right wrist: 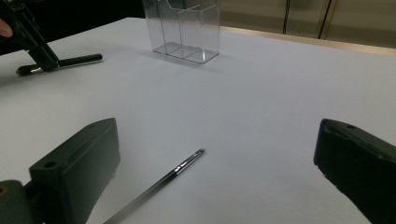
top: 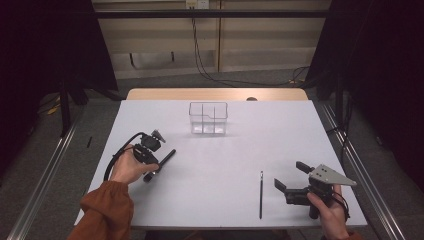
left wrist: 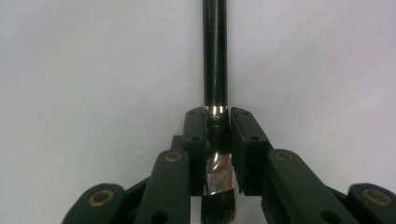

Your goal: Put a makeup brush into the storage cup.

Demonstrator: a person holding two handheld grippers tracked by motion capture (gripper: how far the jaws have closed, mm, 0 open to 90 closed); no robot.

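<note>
Surface: white table (top: 215, 165), dark surroundings.
Left gripper (top: 159, 161): clamped on black brush (top: 167, 156), near left.
Right gripper (top: 292, 175): jaws apart, empty, beside thin pen (top: 260, 194).
Clear organizer (top: 208, 118): far centre, empty.
Progress: brush gripped; both items not yet placed.

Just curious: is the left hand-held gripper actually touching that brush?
Touching. The left gripper view shows the left hand-held gripper with both jaws closed against the brush.

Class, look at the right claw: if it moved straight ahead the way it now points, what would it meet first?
Probably the thin dark pencil-like stick, lying on the white table just ahead of the open right claw. The clear divided box stands farther on; depth is hard to judge.
</note>
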